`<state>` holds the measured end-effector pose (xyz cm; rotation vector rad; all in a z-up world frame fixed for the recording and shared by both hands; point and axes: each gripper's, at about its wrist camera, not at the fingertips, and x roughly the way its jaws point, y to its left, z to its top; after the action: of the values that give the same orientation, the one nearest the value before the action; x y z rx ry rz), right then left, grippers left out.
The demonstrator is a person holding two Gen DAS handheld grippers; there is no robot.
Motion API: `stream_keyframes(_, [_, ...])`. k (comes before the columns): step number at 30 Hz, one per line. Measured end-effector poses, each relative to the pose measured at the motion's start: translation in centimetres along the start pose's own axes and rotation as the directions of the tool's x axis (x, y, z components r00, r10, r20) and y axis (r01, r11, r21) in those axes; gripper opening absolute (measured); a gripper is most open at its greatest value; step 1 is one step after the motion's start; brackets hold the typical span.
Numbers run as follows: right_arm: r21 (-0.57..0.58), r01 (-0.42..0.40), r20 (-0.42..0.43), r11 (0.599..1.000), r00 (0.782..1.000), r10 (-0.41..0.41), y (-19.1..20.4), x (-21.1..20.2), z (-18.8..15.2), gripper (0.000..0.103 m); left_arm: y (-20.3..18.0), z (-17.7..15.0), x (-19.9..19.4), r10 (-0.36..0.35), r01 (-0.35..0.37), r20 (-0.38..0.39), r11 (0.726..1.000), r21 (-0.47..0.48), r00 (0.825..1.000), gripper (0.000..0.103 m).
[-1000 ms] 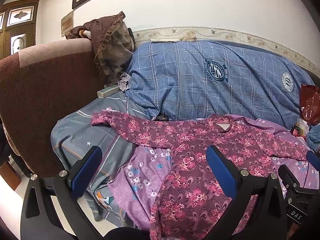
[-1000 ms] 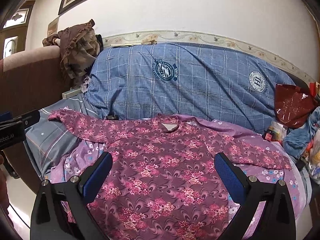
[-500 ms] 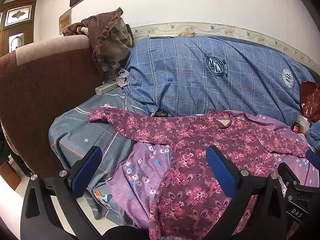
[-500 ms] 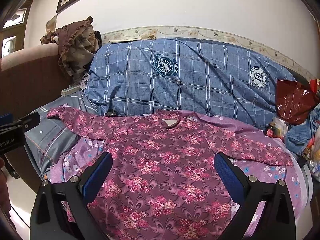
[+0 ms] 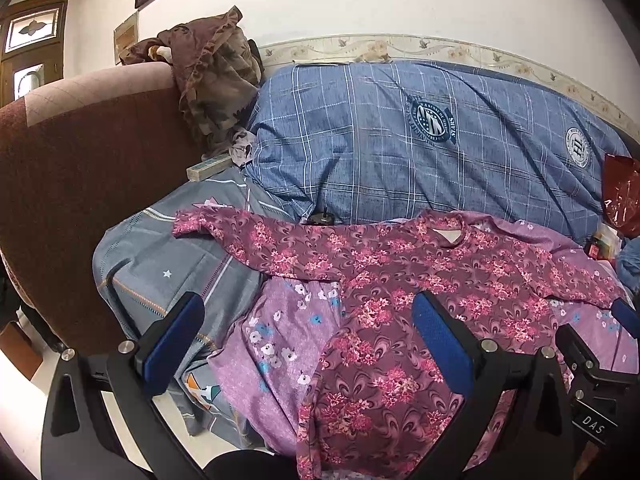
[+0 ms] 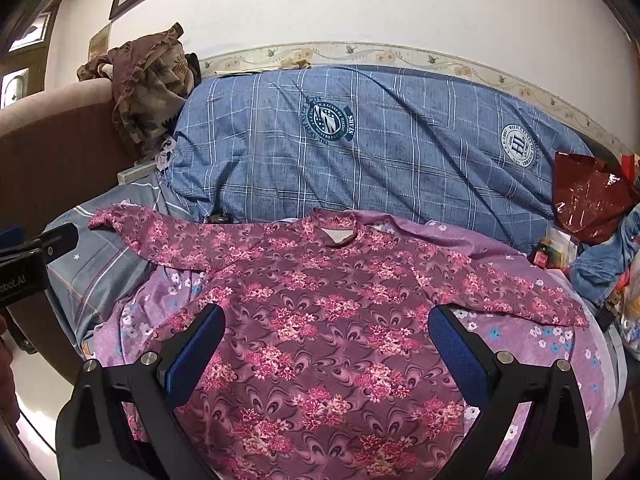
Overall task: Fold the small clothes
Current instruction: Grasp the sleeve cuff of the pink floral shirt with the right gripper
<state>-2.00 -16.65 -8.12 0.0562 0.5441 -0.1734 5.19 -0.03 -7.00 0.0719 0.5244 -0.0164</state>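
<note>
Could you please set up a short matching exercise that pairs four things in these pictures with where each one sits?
Things:
1. floral top
2. blue checked quilt
3. red plastic bag
4. brown ruffled cloth

Places:
A. draped over the top of the sofa back, far left
B. spread flat in front, sleeves out to both sides
C. piled along the wall behind the top
D. at the far right edge, beside the quilt

Pairs: 1-B, 2-C, 3-D, 4-A
</note>
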Motion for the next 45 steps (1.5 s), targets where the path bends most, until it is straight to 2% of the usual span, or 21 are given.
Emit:
stream_keyframes(9, [0.001,0.008,-0.03,1.0,1.0,-0.008,-0.4,1.7,-0.5,0.102,-0.6,-0.4,2.0,-0.002,0.002,-0.033,1.0,0.014,0.999,0.103])
stream_keyframes(12, [0.02,0.013,-0.049,1.0,0.999,-0.012,-1.5,3.1,-0.6,0.102,-1.2,-0.7,4.0,-0.025,0.026,-0.075,1.0,0.013,0.997,0.103])
stream_keyframes(14, [0.044,0.023,-0.067,0.999,0.998,-0.02,-2.8,4.4,-0.6,0.102,-2.0,-1.0,6.5,-0.05,0.051,-0.133,0.999,0.005,0.99,0.103])
stream_keyframes(15, [0.06,0.027,-0.076,0.998,0.997,-0.023,-3.8,5.1,-0.6,0.101,-2.5,-1.2,7.9,-0.061,0.063,-0.167,0.998,0.003,0.984,0.103])
stream_keyframes(19, [0.169,0.063,-0.125,0.984,0.991,-0.042,-9.7,8.9,-0.5,0.101,-5.5,-2.6,16.6,-0.104,0.096,-0.352,0.995,-0.04,0.93,0.103])
stream_keyframes(22, [0.331,0.097,-0.163,0.939,0.986,-0.045,-17.1,12.5,-1.0,0.1,-8.0,-2.9,21.4,-0.075,0.055,-0.403,0.997,-0.06,0.912,0.103])
stream_keyframes(24, [0.464,0.157,-0.201,0.872,0.977,-0.069,-23.2,14.7,-2.1,0.092,-9.6,-2.5,23.5,-0.079,0.056,-0.375,0.996,-0.074,0.924,0.103])
stream_keyframes(25, [0.54,0.178,-0.216,0.822,0.974,-0.069,-26.3,15.6,-2.9,0.08,-10.5,-2.2,24.4,-0.08,0.055,-0.352,0.995,-0.08,0.933,0.103])
stream_keyframes(26, [0.629,0.187,-0.221,0.754,0.974,-0.058,-29.7,16.4,-3.9,0.068,-11.0,-2.0,25.0,-0.082,0.057,-0.336,0.995,-0.082,0.938,0.103])
stream_keyframes(27, [0.703,0.192,-0.223,0.685,0.974,-0.043,-32.5,16.9,-5.0,0.063,-11.5,-1.8,25.4,-0.09,0.067,-0.314,0.994,-0.083,0.945,0.103])
stream_keyframes(28, [0.781,0.196,-0.224,0.593,0.974,-0.026,-35.5,17.4,-6.4,0.054,-12.0,-1.8,25.9,-0.104,0.086,-0.275,0.993,-0.078,0.956,0.103])
stream_keyframes(30, [0.9,0.182,-0.197,0.396,0.98,-0.002,-40.2,17.6,-9.4,0.052,-12.4,-2.1,26.5,-0.122,0.109,-0.252,0.992,-0.063,0.96,0.103])
stream_keyframes(31, [0.944,0.151,-0.158,0.294,0.987,0.001,-42.2,17.4,-10.9,0.052,-12.7,-2.3,27.3,-0.138,0.125,-0.287,0.99,-0.064,0.948,0.103])
stream_keyframes(32, [0.96,0.137,-0.14,0.246,0.99,-0.007,-43.4,17.4,-11.7,0.052,-12.8,-2.3,28.0,-0.154,0.137,-0.316,0.988,-0.075,0.936,0.103])
stream_keyframes(33, [0.967,0.144,-0.14,0.212,0.99,-0.029,-44.6,17.3,-12.4,0.052,-12.8,-2.3,28.6,-0.168,0.146,-0.335,0.985,-0.09,0.927,0.103])
stream_keyframes(35, [0.971,0.167,-0.158,0.174,0.985,-0.063,-46.2,17.2,-13.2,0.052,-12.7,-2.4,29.4,-0.166,0.137,-0.34,0.985,-0.107,0.926,0.103])
stream_keyframes(39, [0.997,0.058,-0.055,0.048,0.996,-0.065,-48.5,17.4,-15.2,0.049,-12.8,-2.7,30.5,-0.163,0.138,-0.349,0.986,-0.097,0.923,0.103])
stream_keyframes(41, [0.999,0.027,-0.026,0.019,0.996,-0.084,-49.6,17.7,-15.5,0.039,-13.1,-2.9,30.7,-0.152,0.133,-0.344,0.988,-0.079,0.926,0.103])
stream_keyframes(42, [1.0,0.022,-0.02,0.02,0.995,-0.093,-49.7,17.7,-15.7,0.034,-13.2,-3.0,30.9,-0.149,0.133,-0.344,0.989,-0.071,0.927,0.103])
stream_keyframes(44, [1.0,0.018,-0.017,0.013,0.995,-0.097,-50.5,18.8,-15.9,0.005,-13.7,-3.1,31.2,-0.144,0.134,-0.341,0.99,-0.054,0.929,0.103])
stream_keyframes(45, [1.0,0.015,-0.015,0.003,0.995,-0.097,-50.8,19.2,-16.2,0.004,-13.9,-3.1,31.3,-0.141,0.133,-0.339,0.99,-0.045,0.93,0.103])
